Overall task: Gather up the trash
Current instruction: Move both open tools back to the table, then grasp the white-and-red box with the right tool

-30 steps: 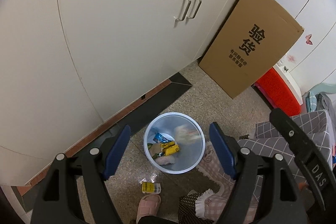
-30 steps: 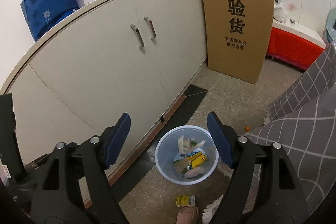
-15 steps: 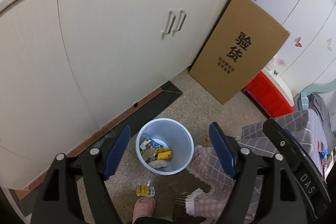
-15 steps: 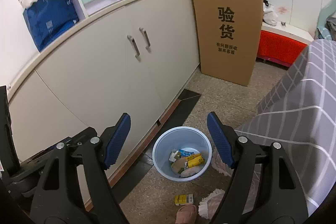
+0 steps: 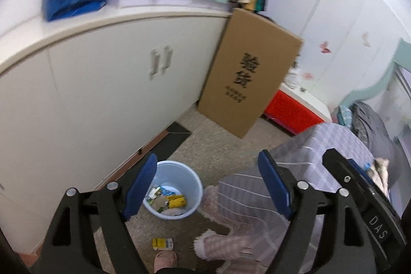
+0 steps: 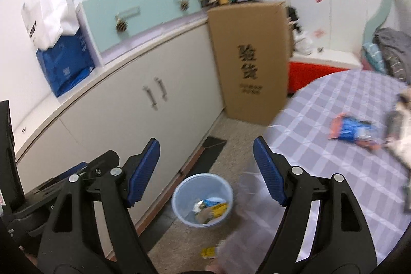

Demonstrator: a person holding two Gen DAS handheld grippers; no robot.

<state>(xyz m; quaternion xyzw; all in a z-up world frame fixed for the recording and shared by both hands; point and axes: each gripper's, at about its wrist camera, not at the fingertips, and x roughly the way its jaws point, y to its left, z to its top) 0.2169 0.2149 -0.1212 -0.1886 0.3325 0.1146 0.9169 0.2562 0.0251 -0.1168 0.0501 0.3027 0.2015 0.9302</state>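
Note:
A pale blue trash bin stands on the floor by the cabinet and holds several wrappers and cartons; it also shows in the right wrist view. A small yellow carton lies on the floor in front of it. A blue and orange snack wrapper lies on the checked tablecloth at right. My left gripper is open and empty high above the bin. My right gripper is open and empty, also high above it.
A long white cabinet runs along the left. A tall cardboard box leans at its end, with a red box beyond. A fringed checked cloth hangs beside the bin. A slippered foot is at the bottom edge.
Both grippers have risen and tilted up, away from the bin. The bin looks smaller and lower in both views, and the table top with the wrapper has come into the right view.

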